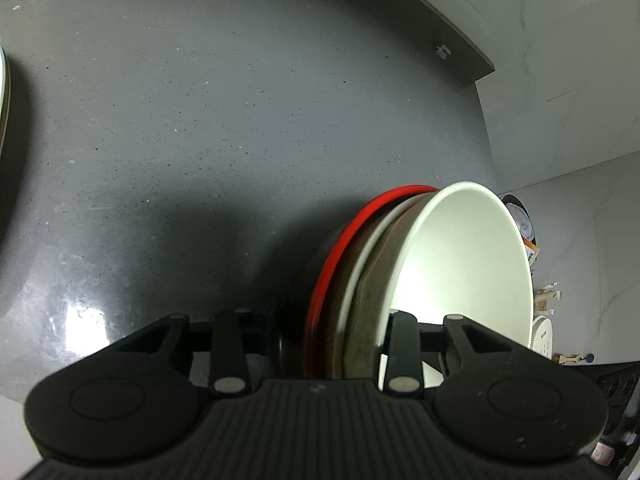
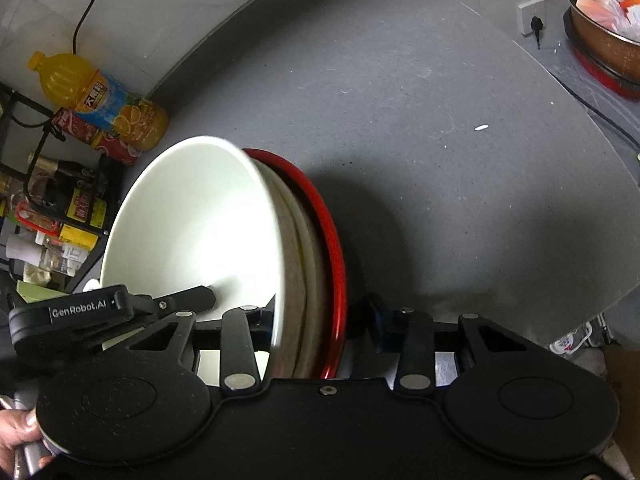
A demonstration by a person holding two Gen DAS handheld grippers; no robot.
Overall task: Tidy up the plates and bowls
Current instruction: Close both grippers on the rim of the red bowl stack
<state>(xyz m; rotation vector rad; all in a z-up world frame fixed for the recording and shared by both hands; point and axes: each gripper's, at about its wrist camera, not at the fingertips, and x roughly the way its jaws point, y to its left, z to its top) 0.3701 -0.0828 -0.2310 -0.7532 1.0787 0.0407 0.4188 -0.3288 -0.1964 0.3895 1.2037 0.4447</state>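
A stack of nested bowls is held on edge between both grippers above a grey countertop (image 1: 240, 120). The innermost is a white bowl (image 1: 468, 264), nested in a beige bowl (image 1: 366, 300) and a red-rimmed dark bowl (image 1: 340, 248). My left gripper (image 1: 336, 344) is shut on the stack's rim, one finger inside the white bowl, one outside. In the right wrist view the white bowl (image 2: 192, 224) and red rim (image 2: 332, 240) sit between my right gripper's (image 2: 320, 332) fingers, shut on the stack. The left gripper (image 2: 132, 308) shows there, reaching into the white bowl.
A plate edge (image 1: 3, 92) shows at far left. An orange juice bottle (image 2: 100, 96), a red can (image 2: 92, 136) and a black rack (image 2: 52, 184) of small items stand left. A copper pan (image 2: 604, 36) sits far right near a wall socket (image 2: 532, 16).
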